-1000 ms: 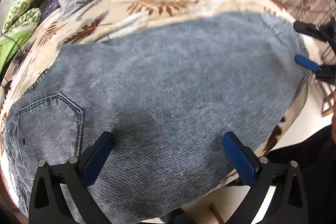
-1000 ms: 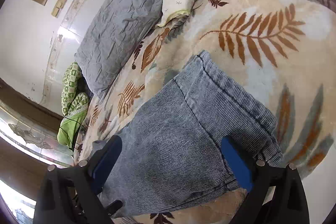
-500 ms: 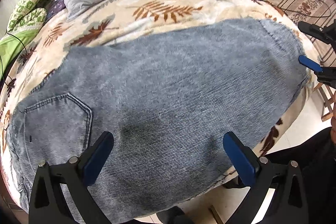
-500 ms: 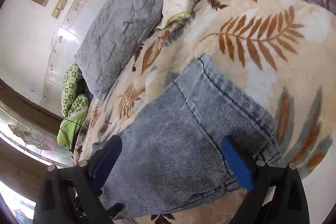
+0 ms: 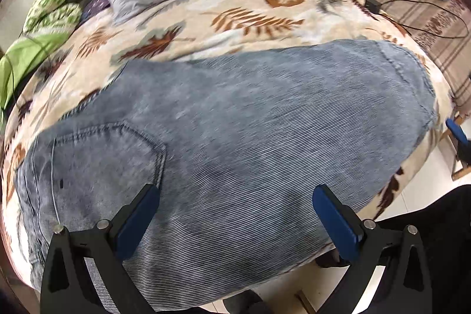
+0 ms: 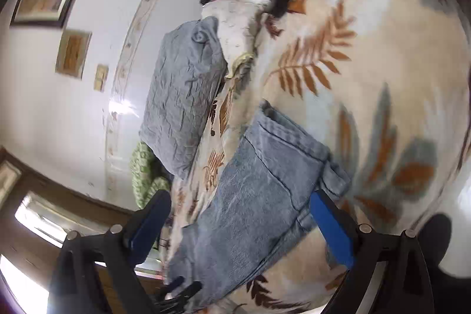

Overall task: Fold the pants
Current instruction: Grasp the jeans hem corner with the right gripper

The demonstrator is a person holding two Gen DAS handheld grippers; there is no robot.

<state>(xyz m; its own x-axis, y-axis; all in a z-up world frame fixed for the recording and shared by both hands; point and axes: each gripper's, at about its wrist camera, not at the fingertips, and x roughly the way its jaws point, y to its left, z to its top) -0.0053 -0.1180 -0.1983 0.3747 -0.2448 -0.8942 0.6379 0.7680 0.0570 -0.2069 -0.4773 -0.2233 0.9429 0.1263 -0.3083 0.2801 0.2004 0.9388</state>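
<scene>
Both cameras have pulled back and up over the last second; the right gripper (image 6: pixel 240 221) has swung most — its view now tilts and blurs, taking in more wall; the left gripper (image 5: pixel 235 215) has backed off too, so more of the bed (image 5: pixel 235 11) shows. Each gripper stands wide, holding nothing. Pants (image 5: pixel 235 137) lie flat across the leaf-print blanket, already doubled leg on leg, pocket (image 5: pixel 97 161) up, hem (image 6: pixel 294 143) at the right — likely a pause before the next fold.
</scene>
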